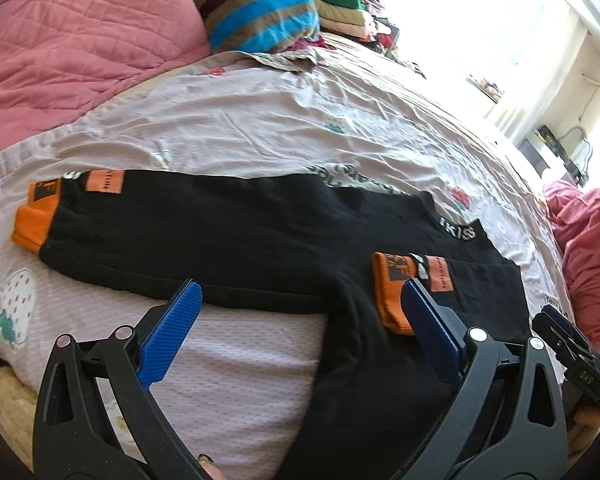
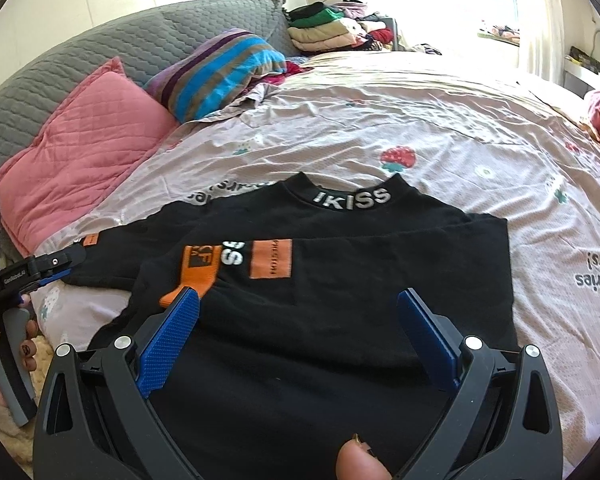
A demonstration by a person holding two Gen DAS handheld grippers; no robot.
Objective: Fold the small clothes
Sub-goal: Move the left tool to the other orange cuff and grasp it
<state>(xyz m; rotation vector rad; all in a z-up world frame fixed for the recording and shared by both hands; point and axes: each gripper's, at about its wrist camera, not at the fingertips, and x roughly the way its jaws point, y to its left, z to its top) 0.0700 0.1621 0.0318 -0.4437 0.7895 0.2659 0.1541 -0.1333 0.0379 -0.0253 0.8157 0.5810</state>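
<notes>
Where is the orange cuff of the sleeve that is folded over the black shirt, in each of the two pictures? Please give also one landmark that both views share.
Left wrist view: the folded sleeve's orange cuff lies lower right of centre, just left of the gripper's right-hand finger.
Right wrist view: the same cuff lies left of centre, just above the left-hand finger.
Shared landmark: the IKISS collar.

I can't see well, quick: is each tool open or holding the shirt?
Left tool: open, holding nothing.
Right tool: open, holding nothing, above the black shirt.
</notes>
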